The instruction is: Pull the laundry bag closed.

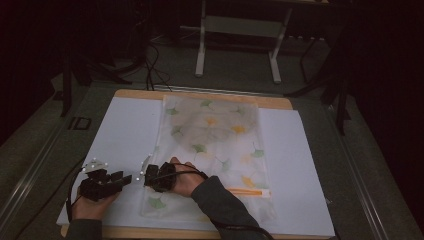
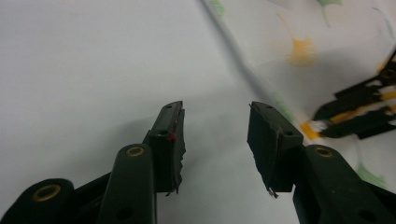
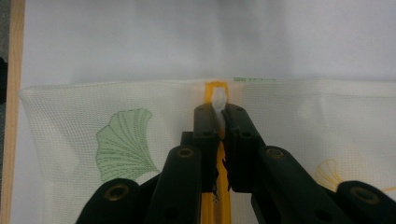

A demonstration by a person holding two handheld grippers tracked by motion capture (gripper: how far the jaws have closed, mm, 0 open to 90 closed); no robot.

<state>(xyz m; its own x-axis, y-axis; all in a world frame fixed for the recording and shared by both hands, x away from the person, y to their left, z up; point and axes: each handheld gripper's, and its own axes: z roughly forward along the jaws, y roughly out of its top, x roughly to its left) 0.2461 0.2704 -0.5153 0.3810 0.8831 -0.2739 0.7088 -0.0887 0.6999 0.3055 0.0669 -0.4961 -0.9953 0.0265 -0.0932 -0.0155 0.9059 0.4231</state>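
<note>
A wooden worktop carries a large white sheet. On the sheet lies a long translucent mesh bag printed with green and yellow ginkgo leaves, reaching from the far edge to the near one. An orange zipper runs across its near end. The right gripper, over the bag's near left corner, has its jaws clamped on the white zipper pull. The left gripper sits just left of the bag over the sheet, jaws apart and holding nothing.
</note>
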